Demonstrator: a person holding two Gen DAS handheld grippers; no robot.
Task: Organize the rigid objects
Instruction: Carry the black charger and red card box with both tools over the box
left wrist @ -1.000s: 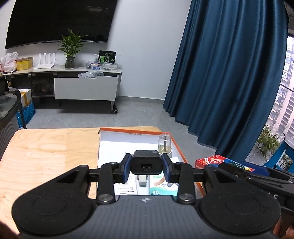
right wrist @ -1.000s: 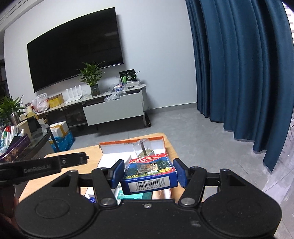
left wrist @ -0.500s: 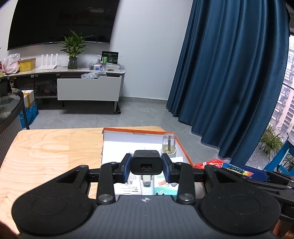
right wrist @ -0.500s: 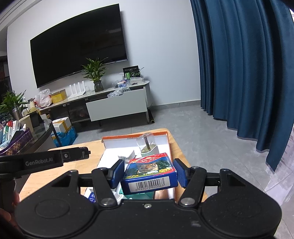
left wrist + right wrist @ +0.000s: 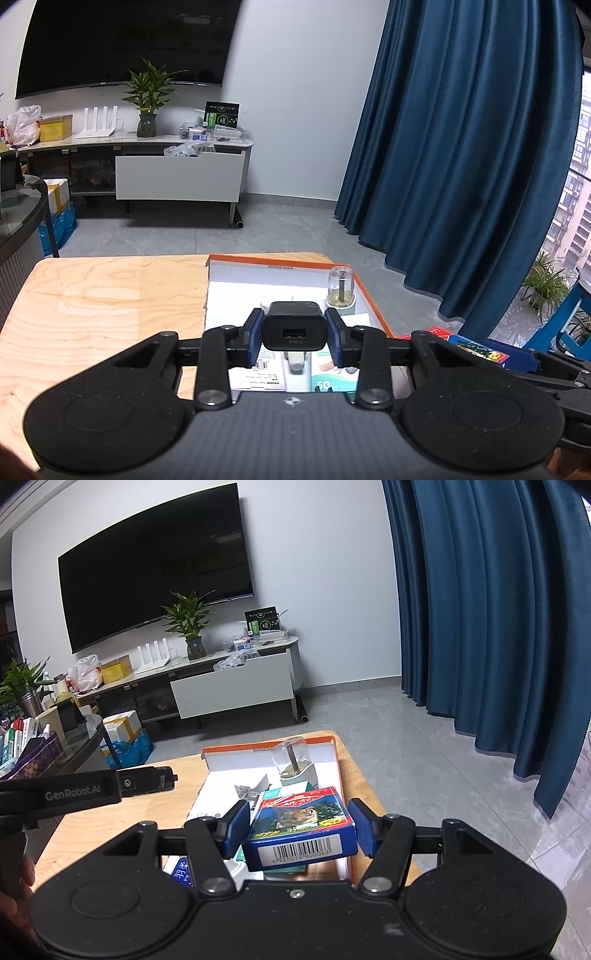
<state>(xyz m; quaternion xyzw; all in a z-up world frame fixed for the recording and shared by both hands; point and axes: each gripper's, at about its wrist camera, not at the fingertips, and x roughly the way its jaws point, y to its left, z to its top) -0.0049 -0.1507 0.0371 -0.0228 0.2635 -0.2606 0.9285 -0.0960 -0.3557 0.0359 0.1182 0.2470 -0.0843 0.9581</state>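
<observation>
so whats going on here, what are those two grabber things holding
A person is sorting small items into a white, orange-rimmed cardboard tray on a light wooden table. The left gripper is shut on a black USB charger block; the right gripper is shut on a blue carton with a tiger picture and barcode. Both are held above the tray, which already holds several small boxes.

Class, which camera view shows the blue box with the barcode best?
The right wrist view: the blue box sits centred between the right gripper fingers, with barcode and picture readable. The left wrist view catches only part of it at the right edge.
</observation>
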